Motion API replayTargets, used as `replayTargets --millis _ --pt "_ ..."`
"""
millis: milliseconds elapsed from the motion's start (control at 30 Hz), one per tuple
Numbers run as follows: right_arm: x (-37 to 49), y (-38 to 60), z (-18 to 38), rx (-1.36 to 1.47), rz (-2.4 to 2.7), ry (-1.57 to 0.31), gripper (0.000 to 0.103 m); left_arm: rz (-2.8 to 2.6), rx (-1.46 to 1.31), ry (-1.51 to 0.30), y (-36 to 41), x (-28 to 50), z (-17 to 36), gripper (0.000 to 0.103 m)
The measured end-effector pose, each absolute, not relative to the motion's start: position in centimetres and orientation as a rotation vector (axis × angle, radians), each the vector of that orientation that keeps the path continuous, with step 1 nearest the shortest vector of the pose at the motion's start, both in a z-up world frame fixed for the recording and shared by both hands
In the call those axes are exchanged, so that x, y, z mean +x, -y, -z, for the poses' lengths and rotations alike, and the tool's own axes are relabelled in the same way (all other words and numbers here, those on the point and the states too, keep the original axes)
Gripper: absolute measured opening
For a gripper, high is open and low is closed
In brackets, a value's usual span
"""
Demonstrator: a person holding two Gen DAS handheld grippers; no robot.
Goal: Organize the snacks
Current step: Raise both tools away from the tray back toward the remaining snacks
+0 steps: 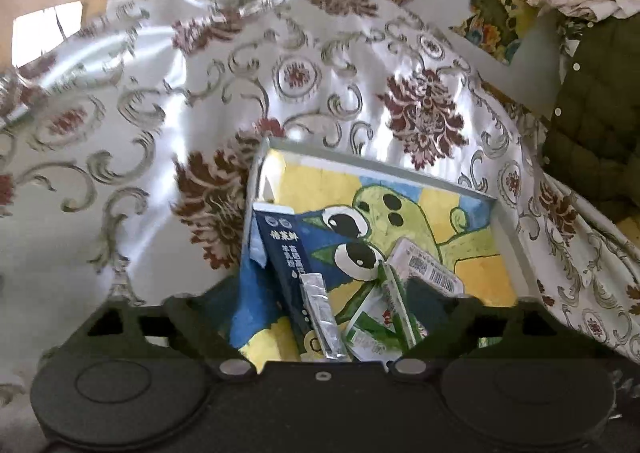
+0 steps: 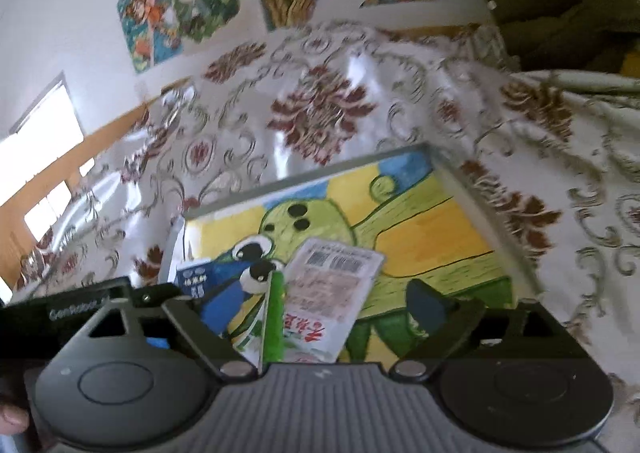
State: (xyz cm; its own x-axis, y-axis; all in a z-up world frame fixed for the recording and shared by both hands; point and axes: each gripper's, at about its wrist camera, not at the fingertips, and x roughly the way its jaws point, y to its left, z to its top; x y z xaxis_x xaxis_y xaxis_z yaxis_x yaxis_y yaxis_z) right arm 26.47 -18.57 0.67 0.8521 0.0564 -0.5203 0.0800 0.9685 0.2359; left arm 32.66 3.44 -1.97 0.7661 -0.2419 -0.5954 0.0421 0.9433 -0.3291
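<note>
From the left wrist, the left gripper (image 1: 320, 305) stands with its fingers spread wide and nothing pinched, hanging over a shallow tray (image 1: 508, 237) on the floral-clothed bench (image 1: 168, 101). Inside the tray lie a dark blue packet (image 1: 286, 253), a silver sachet (image 1: 322, 309), a green-and-white packet (image 1: 380, 317) and a pale barcode packet (image 1: 430, 271); their near ends are hidden behind the gripper's body, and the fingertips merge with the dark print.

From the right wrist, blurred, the right gripper (image 2: 316, 301) also has its fingers wide apart and empty. The barcode packet (image 2: 336, 285) and green-and-white packet (image 2: 274, 317) lie between them in the tray (image 2: 480, 213), lower parts cut off. The blue packet (image 2: 196, 281) is half hidden.
</note>
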Motion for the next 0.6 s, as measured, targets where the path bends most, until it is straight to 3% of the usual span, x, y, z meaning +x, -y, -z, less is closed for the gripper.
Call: replayTargets --millis 167,600 --pt "23.7 19.0 -2.3 0.221 0.025 -0.514 0.103 0.138 -0.284 -0.629 -2.9 29.7 0.2 0.102" --pt "13.9 20.1 -4.0 0.127 0.044 -0.418 0.103 0.090 -0.287 -0.584 -1.3 21.8 -2.2 0.102"
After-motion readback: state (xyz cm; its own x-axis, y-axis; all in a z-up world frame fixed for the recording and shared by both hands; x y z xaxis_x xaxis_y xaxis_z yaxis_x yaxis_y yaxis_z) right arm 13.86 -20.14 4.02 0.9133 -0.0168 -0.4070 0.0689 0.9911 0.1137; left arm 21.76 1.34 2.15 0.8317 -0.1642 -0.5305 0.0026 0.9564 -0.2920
